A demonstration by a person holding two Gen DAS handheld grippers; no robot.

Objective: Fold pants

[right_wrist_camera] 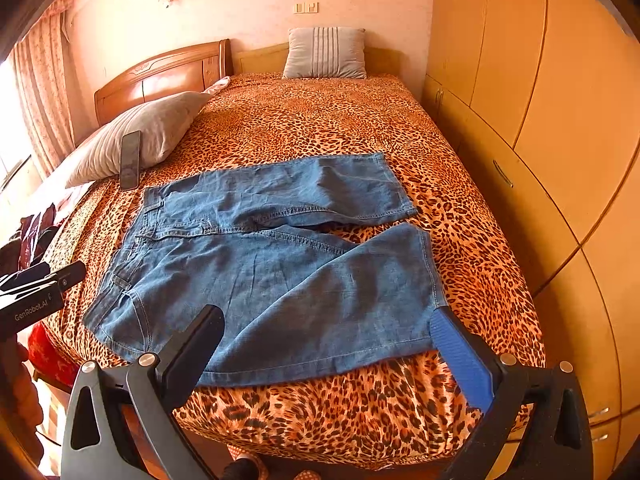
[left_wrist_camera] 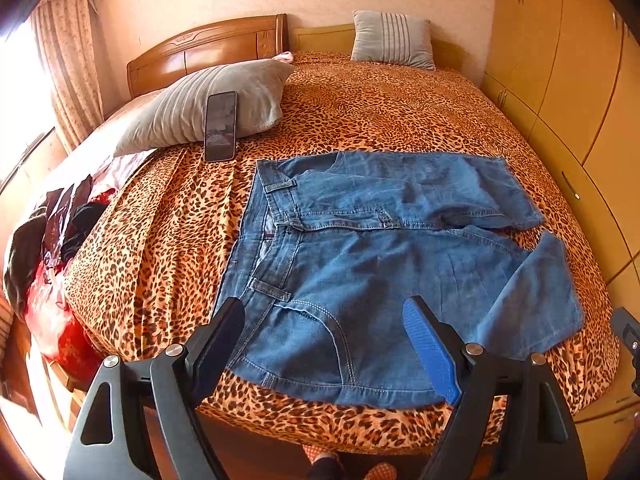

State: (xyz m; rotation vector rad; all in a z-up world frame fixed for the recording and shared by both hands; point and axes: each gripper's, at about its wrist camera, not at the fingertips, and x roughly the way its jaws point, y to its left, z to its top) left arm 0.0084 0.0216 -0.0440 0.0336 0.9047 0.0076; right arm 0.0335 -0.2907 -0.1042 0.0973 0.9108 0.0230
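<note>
Blue denim shorts (left_wrist_camera: pixel 380 256) lie spread flat on the leopard-print bed (left_wrist_camera: pixel 360 100), waistband to the left, both legs pointing right. They also show in the right wrist view (right_wrist_camera: pixel 272 264). My left gripper (left_wrist_camera: pixel 324 316) is open and empty, hovering over the near waistband and pocket corner. My right gripper (right_wrist_camera: pixel 324 320) is open and empty, hovering over the near leg's front edge. The left gripper's body shows at the left edge of the right wrist view (right_wrist_camera: pixel 36 300).
A phone (left_wrist_camera: pixel 220 126) leans on a grey pillow (left_wrist_camera: pixel 208 104) at the left. A second pillow (left_wrist_camera: pixel 392 40) stands at the headboard. Clothes are piled (left_wrist_camera: pixel 52 264) off the bed's left side. Wardrobe doors (right_wrist_camera: pixel 540 120) run along the right.
</note>
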